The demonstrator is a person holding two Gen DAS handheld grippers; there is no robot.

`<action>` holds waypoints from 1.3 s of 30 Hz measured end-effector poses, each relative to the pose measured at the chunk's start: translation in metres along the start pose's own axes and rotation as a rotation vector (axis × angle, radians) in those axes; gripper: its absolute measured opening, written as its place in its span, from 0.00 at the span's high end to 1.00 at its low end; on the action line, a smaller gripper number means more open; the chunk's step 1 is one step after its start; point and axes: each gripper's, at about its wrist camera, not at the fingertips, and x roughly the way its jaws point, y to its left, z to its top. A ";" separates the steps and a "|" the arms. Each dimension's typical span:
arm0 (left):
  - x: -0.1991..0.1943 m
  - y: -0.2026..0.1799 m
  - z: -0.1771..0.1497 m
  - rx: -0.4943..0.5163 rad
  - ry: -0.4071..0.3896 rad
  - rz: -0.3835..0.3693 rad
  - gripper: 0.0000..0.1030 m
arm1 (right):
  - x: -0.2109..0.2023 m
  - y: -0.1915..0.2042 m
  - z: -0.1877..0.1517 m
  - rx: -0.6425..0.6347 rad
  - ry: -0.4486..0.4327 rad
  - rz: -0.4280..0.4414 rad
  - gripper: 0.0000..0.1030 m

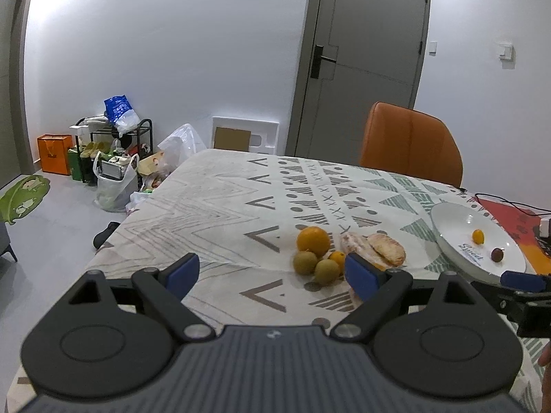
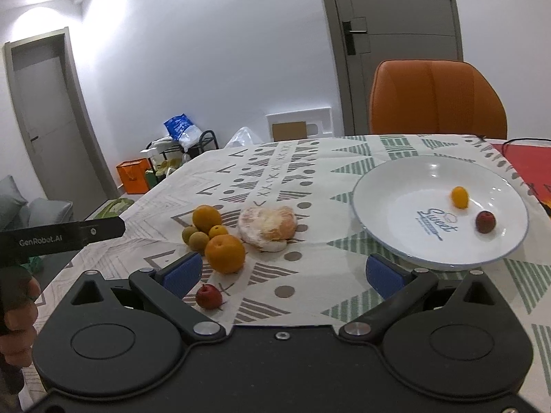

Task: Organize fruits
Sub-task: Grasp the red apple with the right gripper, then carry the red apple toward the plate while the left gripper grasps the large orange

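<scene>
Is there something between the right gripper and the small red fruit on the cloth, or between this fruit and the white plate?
Nothing visible blocks either path. The small red fruit lies just ahead of the open right gripper, beside its left finger. Between the fruit and the white plate there is only bare tablecloth; the peeled citrus sits farther back.

On your counter (image 2: 310, 172), a plate (image 2: 378, 186) sits right of the fruit cluster and holds a kumquat (image 2: 460, 197) and a small fruit (image 2: 485, 221). Left lie a peeled citrus (image 2: 268, 227), two oranges (image 2: 225, 253) and, nearest you, another small fruit (image 2: 208, 296). A chair (image 2: 437, 99) stands behind.
</scene>
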 end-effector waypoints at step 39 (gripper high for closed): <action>0.036 0.027 -0.012 -0.045 0.059 -0.034 0.13 | 0.060 0.038 -0.012 -0.077 0.201 0.159 0.78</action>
